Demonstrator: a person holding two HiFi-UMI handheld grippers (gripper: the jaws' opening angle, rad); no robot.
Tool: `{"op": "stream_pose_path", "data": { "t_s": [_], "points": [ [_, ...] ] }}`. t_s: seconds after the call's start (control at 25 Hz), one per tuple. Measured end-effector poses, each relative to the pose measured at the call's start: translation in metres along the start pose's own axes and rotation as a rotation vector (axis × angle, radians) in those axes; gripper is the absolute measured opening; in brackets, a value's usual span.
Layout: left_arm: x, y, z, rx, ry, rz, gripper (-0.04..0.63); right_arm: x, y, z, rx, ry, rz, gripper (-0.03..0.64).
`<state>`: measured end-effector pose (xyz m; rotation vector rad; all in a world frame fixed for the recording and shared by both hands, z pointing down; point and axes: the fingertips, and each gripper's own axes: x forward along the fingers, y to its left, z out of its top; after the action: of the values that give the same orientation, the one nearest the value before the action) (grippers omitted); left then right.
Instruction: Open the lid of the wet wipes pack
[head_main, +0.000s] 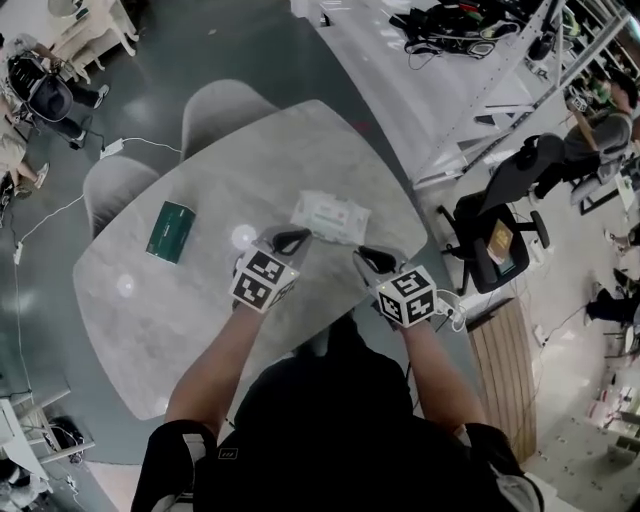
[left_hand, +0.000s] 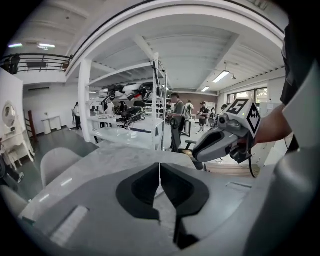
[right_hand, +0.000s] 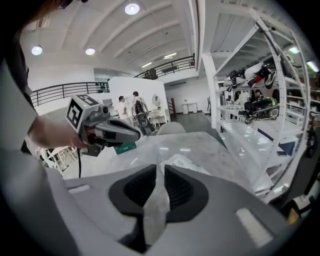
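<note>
Step in hand is judged to be the approach; the lid is not yet touched. The wet wipes pack (head_main: 331, 217) is seen lying flat on the marble-look table (head_main: 190, 330), toward the far edge and just ahead of both grippers. No contact with either is seen.

The left gripper (head_main: 291, 238) is held just short of the pack's near left corner, jaws pressed together with nothing between them. The right gripper (head_main: 374, 259) is held near the pack's right end, jaws narrowly apart. Only table surface shows through the gap and nothing is pinched.

To be done well:
- The pack should be pinned by the closed left gripper on its body, away from the lid, so it is not dragged or lifted.
- The lid's free lip should be found first, then taken by the right jaws at the lip alone, with no pouch film caught.
- The pull is best made low and slow, back toward the hinge. A soft pack is likely to slide on this smooth top if not held down.

Pack look: a white, soft, flat rectangular pouch with pale greenish print. A lighter patch mid top face is taken to be the lid, apparently shut. The hinged edge cannot be told.

A dark green box (head_main: 172, 231) lies well apart at left and is not needed.
</note>
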<state>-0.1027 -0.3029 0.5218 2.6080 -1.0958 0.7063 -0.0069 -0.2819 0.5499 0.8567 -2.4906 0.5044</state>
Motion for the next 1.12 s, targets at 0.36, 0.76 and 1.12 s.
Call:
{"op": "stream_pose_path", "data": {
  "t_s": [0.36, 0.76, 1.12],
  "points": [
    [0.085, 0.016, -0.026, 0.122, 0.157, -0.099, 0.091, 0.075, -0.052, -0.026, -0.038, 0.134, 0.039, 0.109],
    [0.148, 0.020, -0.065, 0.331, 0.370, -0.144, 0.154, 0.113, -0.091, -0.060, -0.017, 0.223, 0.004, 0.167],
    [0.175, 0.024, -0.089, 0.526, 0.488, -0.139, 0.179, 0.134, -0.095, -0.083, -0.042, 0.288, -0.024, 0.170]
  ]
}}
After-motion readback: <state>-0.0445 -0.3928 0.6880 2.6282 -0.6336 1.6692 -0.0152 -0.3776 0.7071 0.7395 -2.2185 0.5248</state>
